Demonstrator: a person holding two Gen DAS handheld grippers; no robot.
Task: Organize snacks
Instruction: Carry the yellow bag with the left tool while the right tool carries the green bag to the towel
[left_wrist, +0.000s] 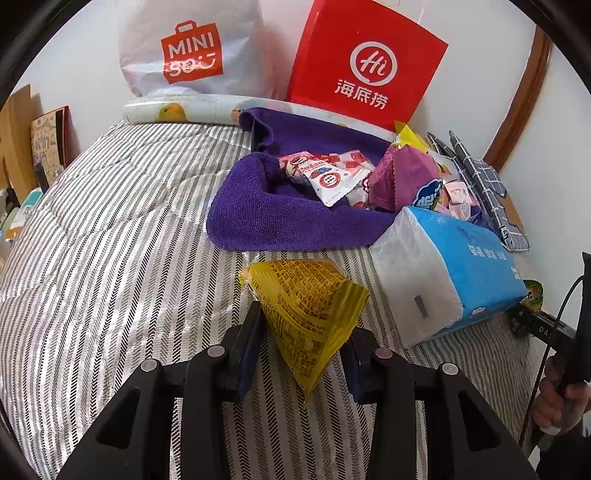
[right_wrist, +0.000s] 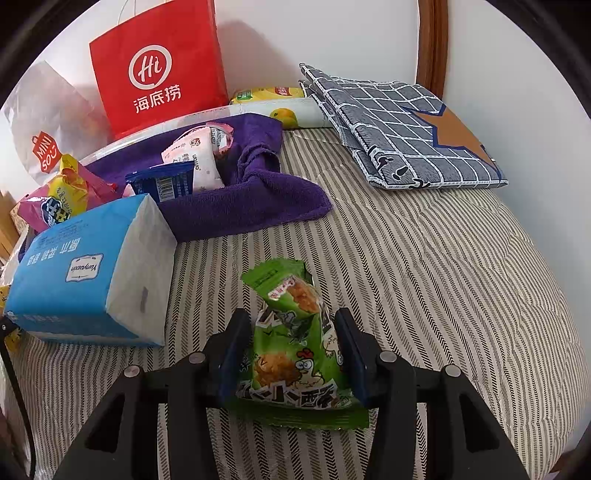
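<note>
Snacks: left gripper (left_wrist: 303, 325) is clamping a yellow pack (left_wrist: 306, 306), right gripper (right_wrist: 293, 332) is clamping a green pack (right_wrist: 295, 332), both over the striped quilt (right_wrist: 424, 277). Purple towel (left_wrist: 266, 218) near the far edge is cradling more packets (left_wrist: 325, 177). Tissue pack (left_wrist: 443, 273) sitting beside it; quilt's right side lying open.

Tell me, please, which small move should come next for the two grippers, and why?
Probably carry both packets to the purple towel and release them there. The left gripper holds a yellow snack packet and the right gripper a green snack packet, while other snacks already lie piled on that towel.
</note>
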